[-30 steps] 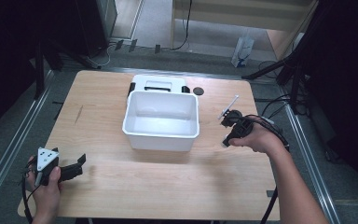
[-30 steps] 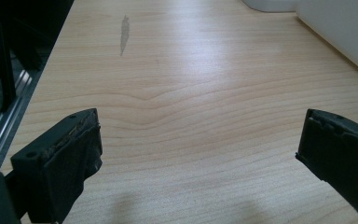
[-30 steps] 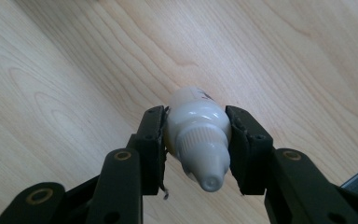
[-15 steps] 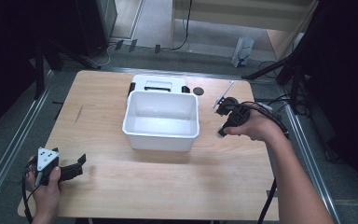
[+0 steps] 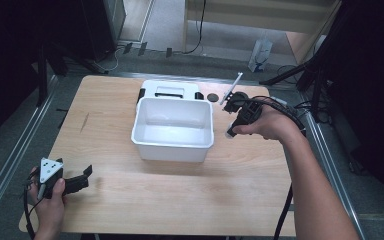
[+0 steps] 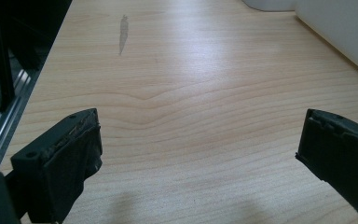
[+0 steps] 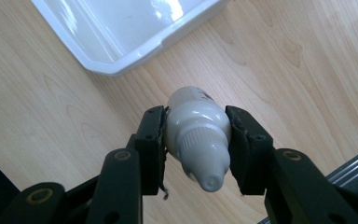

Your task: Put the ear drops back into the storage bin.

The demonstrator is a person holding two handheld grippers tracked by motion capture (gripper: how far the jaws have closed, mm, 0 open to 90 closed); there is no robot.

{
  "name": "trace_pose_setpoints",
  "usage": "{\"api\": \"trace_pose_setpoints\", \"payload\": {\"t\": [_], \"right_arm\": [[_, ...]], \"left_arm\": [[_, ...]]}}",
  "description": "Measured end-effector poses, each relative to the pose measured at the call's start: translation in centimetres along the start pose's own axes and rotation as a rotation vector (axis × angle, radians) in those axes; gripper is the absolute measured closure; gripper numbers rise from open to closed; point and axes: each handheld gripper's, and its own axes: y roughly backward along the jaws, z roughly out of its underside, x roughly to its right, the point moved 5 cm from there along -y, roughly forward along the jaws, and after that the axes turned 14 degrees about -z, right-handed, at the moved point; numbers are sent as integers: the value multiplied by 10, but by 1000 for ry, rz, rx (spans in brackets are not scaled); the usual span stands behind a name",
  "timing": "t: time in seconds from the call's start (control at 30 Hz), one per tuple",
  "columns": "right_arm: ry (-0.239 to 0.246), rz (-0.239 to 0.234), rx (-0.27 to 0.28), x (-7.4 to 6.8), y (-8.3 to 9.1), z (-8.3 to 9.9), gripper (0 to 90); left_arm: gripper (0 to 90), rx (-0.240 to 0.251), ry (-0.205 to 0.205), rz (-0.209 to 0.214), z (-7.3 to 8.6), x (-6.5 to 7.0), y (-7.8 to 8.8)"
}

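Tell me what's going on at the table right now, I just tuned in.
The right gripper is shut on a small white plastic squeeze bottle, held above the light wooden table just right of the white rectangular plastic bin. The bin looks empty, so the bottle probably goes in next. The left gripper sits open near the table's front left corner, holding nothing.

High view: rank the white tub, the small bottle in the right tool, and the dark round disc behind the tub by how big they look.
1. White tub, by far the largest.
2 and 3. Small bottle and dark round disc: both tiny here, and the right tool hides much of the bottle, so I will not rank them.
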Motion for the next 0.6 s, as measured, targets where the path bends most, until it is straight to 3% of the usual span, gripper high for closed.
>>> {"api": "trace_pose_setpoints", "payload": {"t": [0.6], "right_arm": [[61,-1,-1,-15,5,-31,600]], "left_arm": [[4,-2,-1,4,0,0,0]]}}
